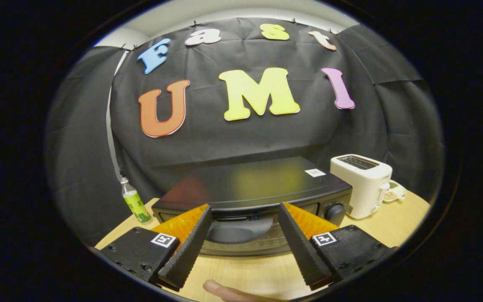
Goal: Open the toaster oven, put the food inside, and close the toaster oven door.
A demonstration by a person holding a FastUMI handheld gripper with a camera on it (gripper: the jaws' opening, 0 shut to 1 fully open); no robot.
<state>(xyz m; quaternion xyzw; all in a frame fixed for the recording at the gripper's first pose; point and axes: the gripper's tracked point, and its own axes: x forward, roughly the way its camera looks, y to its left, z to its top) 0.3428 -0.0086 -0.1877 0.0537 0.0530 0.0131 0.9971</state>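
A black toaster oven (250,184) sits on the wooden table just ahead of my fingers, seen from above its top. Its door (241,235) appears shut, and the curved handle lies between my two fingertips. A round knob (334,212) is on its right front. My gripper (245,212) is open, its ribbed black fingers (191,247) spread either side of the handle with nothing pressed between them. I cannot make out the food here.
A white slot toaster (361,184) stands right of the oven, with a small white dish (394,193) behind it. A bottle with a green label (134,202) stands at the left. A fingertip (224,291) rests on the table (258,272) below the fingers.
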